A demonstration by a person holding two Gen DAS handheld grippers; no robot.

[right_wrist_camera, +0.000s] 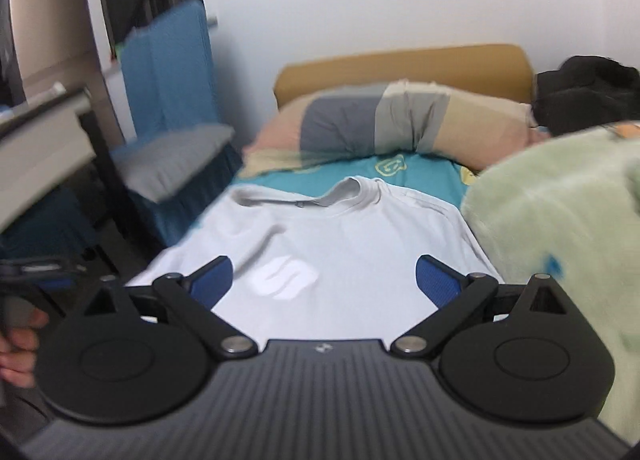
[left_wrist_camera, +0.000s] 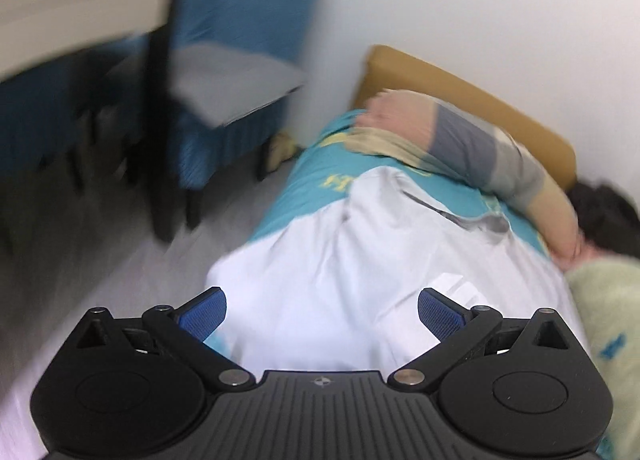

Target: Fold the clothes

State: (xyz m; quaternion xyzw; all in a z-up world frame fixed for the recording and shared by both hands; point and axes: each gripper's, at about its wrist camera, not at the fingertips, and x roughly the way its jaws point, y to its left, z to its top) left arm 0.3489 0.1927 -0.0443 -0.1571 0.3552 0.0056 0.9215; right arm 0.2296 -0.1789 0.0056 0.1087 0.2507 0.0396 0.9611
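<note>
Right wrist view is showing a bed (right_wrist_camera: 424, 163) under a teal sheet, running away from the camera toward a tan headboard (right_wrist_camera: 404, 67) standing against a white wall. A pale green fleece blanket (right_wrist_camera: 560, 227) is lying heaped along the bed's right side. To the left of the bed, a blue chair (right_wrist_camera: 168, 71) is carrying a grey cushion (right_wrist_camera: 172, 163). A long striped pillow (right_wrist_camera: 380, 119) in pink, grey and beige is lying across the head of the bed, with a dark garment (right_wrist_camera: 588, 87) sitting just beyond its right end.

A white T-shirt (right_wrist_camera: 332, 236) is lying spread flat on the sheet in the middle of the bed, front up, its collar pointing toward the pillow and a white logo (right_wrist_camera: 284, 280) showing on its chest. In the left wrist view the same shirt (left_wrist_camera: 320, 284) is looking more rumpled, seen from its lower left side.

Both tools are hovering above the shirt's near edge. The right gripper (right_wrist_camera: 324, 280) is standing with its blue-padded fingers wide apart and nothing between them. The left gripper (left_wrist_camera: 322, 314) is likewise spread wide, gripping nothing. At the left edge of the right wrist view, a hand (right_wrist_camera: 18, 344) is wrapping around the left tool's handle.
</note>
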